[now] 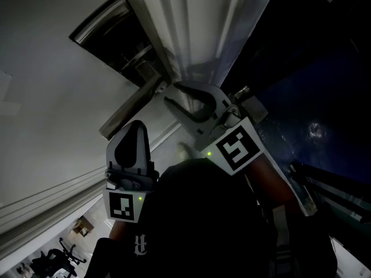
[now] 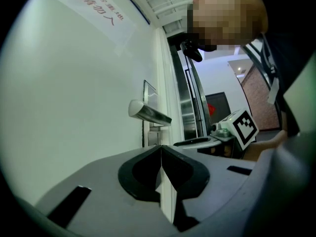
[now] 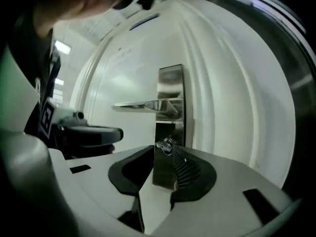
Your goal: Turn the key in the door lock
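Left gripper (image 2: 161,151) — grey jaws pressed together, holding nothing, just beside the white door (image 2: 74,83). Right gripper (image 3: 163,154) — jaws parted, gripping nothing. The small silver key (image 3: 167,144) sits at their tips, in the brushed-steel lock plate (image 3: 170,83) below the steel lever handle (image 3: 140,104).

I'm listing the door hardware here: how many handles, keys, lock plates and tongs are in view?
handle: 1
key: 1
lock plate: 1
tongs: 2, the left tongs and the right tongs
Total: 5
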`<action>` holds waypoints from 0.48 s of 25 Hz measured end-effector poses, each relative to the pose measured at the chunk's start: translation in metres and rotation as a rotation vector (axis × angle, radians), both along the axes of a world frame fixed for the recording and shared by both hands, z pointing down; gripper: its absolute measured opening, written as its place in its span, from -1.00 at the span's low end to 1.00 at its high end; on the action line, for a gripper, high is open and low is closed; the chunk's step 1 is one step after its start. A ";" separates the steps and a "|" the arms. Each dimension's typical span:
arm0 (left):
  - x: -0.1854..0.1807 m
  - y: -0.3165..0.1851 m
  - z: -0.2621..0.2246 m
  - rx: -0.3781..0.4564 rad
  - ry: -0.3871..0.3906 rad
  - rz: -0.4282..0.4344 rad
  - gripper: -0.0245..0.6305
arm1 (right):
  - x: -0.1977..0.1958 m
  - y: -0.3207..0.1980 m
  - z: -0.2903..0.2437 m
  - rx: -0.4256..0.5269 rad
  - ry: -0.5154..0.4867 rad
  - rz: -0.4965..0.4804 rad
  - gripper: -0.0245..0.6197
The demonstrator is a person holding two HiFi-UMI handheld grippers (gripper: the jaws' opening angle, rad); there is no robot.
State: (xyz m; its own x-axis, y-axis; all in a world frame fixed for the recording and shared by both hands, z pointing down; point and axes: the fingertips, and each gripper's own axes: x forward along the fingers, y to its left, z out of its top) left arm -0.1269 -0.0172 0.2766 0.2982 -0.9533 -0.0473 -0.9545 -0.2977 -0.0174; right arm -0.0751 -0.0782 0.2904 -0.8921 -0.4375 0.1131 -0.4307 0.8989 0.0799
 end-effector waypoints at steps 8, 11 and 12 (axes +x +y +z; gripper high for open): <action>-0.002 0.003 0.001 0.008 -0.018 -0.025 -0.90 | -0.023 -0.004 -0.003 0.653 0.386 0.170 -0.60; -0.004 0.003 0.000 0.009 -0.017 -0.032 -0.91 | -0.029 -0.009 -0.004 0.703 0.421 0.196 -0.60; -0.005 0.003 0.000 0.010 -0.015 -0.034 -0.91 | -0.031 -0.010 -0.005 0.710 0.422 0.203 -0.61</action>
